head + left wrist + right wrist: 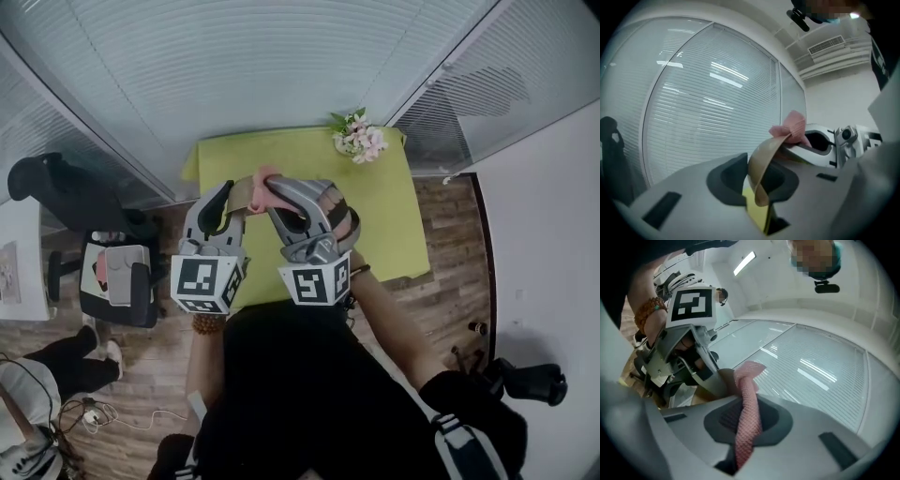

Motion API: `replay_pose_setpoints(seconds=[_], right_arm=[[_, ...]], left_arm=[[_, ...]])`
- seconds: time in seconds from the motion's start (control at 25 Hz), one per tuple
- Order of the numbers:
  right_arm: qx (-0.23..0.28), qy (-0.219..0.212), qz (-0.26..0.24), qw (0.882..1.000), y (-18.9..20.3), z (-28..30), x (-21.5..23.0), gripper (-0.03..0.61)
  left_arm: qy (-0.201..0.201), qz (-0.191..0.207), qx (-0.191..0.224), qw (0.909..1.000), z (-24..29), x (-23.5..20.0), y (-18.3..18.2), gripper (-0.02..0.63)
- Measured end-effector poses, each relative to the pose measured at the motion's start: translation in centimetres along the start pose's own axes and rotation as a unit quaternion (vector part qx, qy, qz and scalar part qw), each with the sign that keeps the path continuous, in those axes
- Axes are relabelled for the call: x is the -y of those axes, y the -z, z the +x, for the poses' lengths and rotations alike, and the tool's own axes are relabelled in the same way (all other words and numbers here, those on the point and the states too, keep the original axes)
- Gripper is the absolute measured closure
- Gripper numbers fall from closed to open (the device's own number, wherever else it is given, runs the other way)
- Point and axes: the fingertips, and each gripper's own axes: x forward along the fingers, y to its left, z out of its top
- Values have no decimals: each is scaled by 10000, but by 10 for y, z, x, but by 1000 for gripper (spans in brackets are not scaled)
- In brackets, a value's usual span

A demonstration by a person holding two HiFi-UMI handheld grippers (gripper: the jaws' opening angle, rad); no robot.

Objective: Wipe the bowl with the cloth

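A lime-green worktop (389, 214) is standing against glass walls that are carrying closed white blinds (281, 66). A small bunch of pink and white flowers (358, 139) is lying at its far right corner. Wooden flooring (452, 234) is showing past its right edge. Beyond its left edge, a black office chair (58, 190) is standing, and a second dark seat (117, 281) is holding pale items too small to identify. Someone's dark-trousered legs (67, 361) are stretching across the floor near a white cable (131, 417). Overhead, a ceiling vent (826, 45) and a strip light (744, 262) are showing.
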Motion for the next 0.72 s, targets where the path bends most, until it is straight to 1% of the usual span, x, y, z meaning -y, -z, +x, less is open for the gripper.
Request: replay_pose_setpoints(seconds=[0.08,0.12,0.2,0.28,0.48,0.56,0.64,0.68,0.72], right_arm=[[39,137,347,9993,-2,-1,5,560],[64,204,570,9981,-4,0,7,560],[114,289,1122,9932,-7,1,12,560],[150,321,1628,9860,-9,3,14,560],[48,191,2559,9665,-8,3,9,554],[97,267,2960,9548,-9,3,11,552],[301,448,3416,9383,-13,4,18,551],[390,498,3571,9319,-15,5,20,551],[446,508,3665,9280,-17,7,21,551]], left_arm=[[0,-234,200,9995,-4,-2,-7,558],[11,-458,334,9984,-7,-3,-10,558],[11,-1003,637,9929,-12,-9,-16,557],[-15,-1418,918,9856,-18,-15,-21,554],[78,-1906,1358,9722,-25,-23,-28,548],[117,-2261,1519,9621,-27,-25,-28,545],[149,-2666,1695,9487,-30,-28,-27,543],[171,-2840,1781,9420,-30,-30,-26,541],[201,-2986,1859,9359,-31,-32,-25,541]])
